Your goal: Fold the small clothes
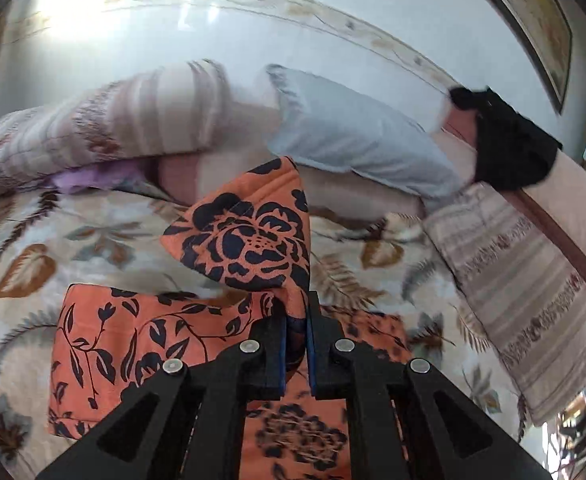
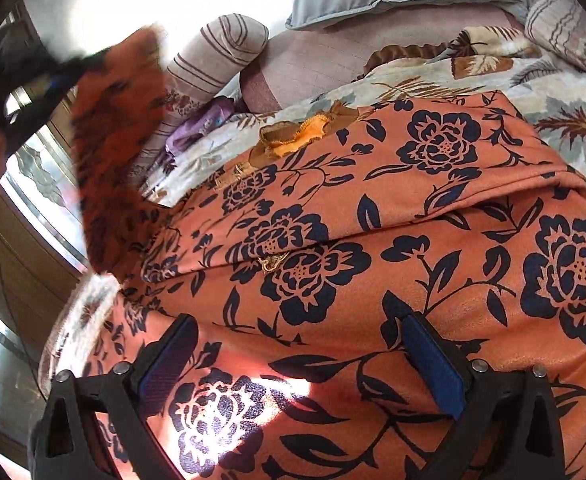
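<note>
An orange garment with dark blue flowers [image 2: 373, 248] lies spread on the leaf-print bedspread [image 1: 93, 232]. My left gripper [image 1: 296, 312] is shut on a corner of this garment [image 1: 249, 232] and holds the flap lifted above the bed. In the right wrist view that lifted flap [image 2: 113, 152] hangs blurred at the left, with the left gripper [image 2: 59, 74] pinching its top. My right gripper [image 2: 297, 344] is open and empty, its blue pads close over the flat part of the garment.
A striped bolster [image 1: 105, 128], a grey pillow [image 1: 357, 136] and a striped pillow [image 1: 533, 280] lie along the head of the bed. A black cloth [image 1: 509, 140] hangs over the headboard. A purple item [image 2: 197, 128] lies beside the bolster.
</note>
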A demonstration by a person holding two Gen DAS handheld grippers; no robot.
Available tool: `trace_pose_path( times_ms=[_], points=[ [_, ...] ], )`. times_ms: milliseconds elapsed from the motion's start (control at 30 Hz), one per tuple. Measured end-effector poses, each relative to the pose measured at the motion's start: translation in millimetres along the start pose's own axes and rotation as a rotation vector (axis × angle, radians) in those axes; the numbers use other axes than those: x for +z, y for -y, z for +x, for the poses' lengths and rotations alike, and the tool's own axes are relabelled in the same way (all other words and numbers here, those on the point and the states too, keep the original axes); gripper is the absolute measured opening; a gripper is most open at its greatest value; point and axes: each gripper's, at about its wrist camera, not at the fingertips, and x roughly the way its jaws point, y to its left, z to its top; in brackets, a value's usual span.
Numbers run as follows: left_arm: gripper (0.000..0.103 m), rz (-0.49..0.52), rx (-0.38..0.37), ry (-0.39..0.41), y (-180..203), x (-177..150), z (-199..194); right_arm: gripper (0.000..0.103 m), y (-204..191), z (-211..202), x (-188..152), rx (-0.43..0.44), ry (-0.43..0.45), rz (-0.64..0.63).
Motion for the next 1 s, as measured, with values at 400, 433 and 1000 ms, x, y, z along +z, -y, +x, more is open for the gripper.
trace_pose_path(
  times_ms=[400, 433, 1000],
  points=[
    [0.072, -0.152, 0.24, -0.066, -111.2, -74.1, -30.7, 0.103, 39.5, -56.4, 26.1, 0.134, 0.097, 0.314],
    [0.072, -0.178, 0.265, -0.072, -129.3, -82.3, -35.7, 0.103, 44.3, -60.6, 33.5, 0.13, 0.105, 0.339],
    [0.072, -0.364, 0.225, -0.059, -223.6, -150.2, -43.9, 0.009, 77.1, 44.4, 145.5, -0.361, -0.317, 0.036]
  ],
)
